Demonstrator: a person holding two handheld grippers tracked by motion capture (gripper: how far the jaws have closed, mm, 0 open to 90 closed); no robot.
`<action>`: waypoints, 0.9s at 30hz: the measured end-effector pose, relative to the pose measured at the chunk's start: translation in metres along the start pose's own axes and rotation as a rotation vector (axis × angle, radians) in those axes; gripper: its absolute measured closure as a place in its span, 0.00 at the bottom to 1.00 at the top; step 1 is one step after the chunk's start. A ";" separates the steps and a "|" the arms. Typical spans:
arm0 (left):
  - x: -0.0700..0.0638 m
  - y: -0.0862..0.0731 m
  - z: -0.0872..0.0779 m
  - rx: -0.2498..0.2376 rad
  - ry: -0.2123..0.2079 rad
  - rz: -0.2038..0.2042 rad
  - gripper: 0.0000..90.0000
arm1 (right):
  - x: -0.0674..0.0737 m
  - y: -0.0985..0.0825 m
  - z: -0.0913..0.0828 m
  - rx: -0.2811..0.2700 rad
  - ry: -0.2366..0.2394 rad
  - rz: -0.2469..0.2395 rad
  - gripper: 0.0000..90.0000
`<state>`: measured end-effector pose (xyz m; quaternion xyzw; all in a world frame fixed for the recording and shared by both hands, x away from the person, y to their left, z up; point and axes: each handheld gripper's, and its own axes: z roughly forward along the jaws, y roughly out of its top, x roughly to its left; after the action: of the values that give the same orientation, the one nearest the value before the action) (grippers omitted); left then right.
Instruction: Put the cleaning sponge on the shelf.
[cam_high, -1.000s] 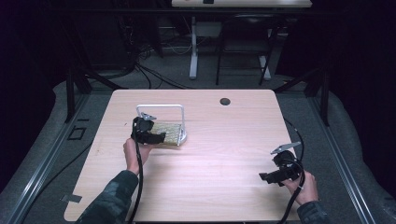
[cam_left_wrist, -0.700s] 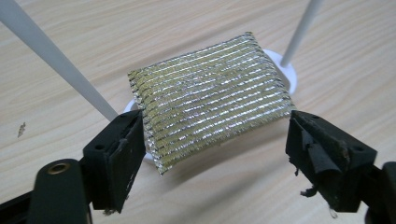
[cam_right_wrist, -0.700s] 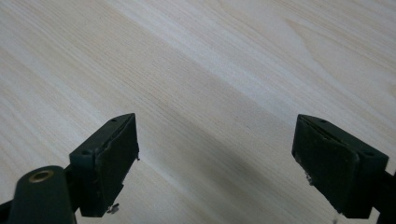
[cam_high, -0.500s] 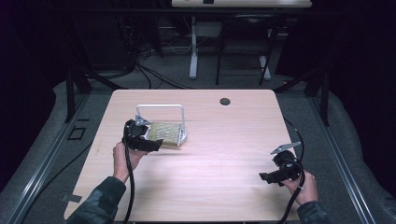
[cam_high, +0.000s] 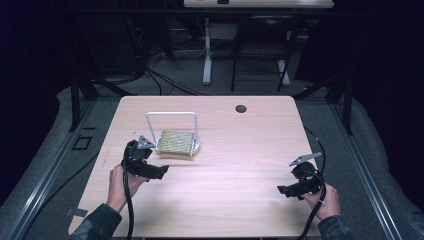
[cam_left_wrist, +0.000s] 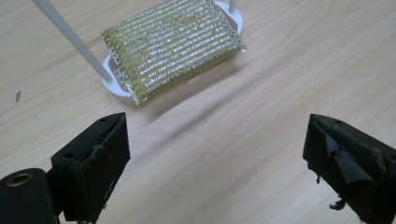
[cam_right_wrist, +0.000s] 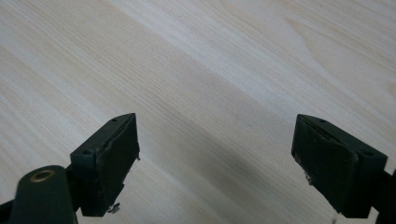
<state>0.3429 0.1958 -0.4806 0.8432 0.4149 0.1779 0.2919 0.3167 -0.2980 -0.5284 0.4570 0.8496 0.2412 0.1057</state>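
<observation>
The left gripper (cam_left_wrist: 215, 163) has just been opening its jaws, and they stand wide apart with nothing between them; the scouring pad (cam_left_wrist: 173, 44) lies just beyond the fingertips, resting tilted on the white wire stand (cam_left_wrist: 114, 86). Judging by this, the step in hand is the release: the pad is set on the stand and the gripper is clear of it (no pad of the jaws touches it). The next move probably calls for drawing the left hand away without nudging the stand.

The right gripper (cam_right_wrist: 215, 158) is also open and empty over bare table (cam_right_wrist: 233, 56).

The high view adds the stand's tall hoop (cam_high: 171, 116) and the right gripper (cam_high: 295, 189) well apart from the scouring pad (cam_high: 175, 143).
</observation>
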 end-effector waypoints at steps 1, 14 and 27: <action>0.000 -0.003 -0.001 0.009 -0.004 0.004 0.07 | 0.000 0.000 0.000 0.000 -0.001 0.001 0.16; -0.003 -0.054 -0.007 0.047 -0.055 -0.020 0.00 | 0.001 -0.001 -0.001 0.009 -0.010 -0.009 0.17; 0.002 -0.075 0.000 0.069 -0.048 -0.019 0.00 | 0.001 0.000 0.001 0.016 -0.008 -0.018 0.17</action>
<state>0.2989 0.2338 -0.5284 0.8528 0.4217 0.1405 0.2742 0.3162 -0.2966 -0.5292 0.4514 0.8550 0.2314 0.1077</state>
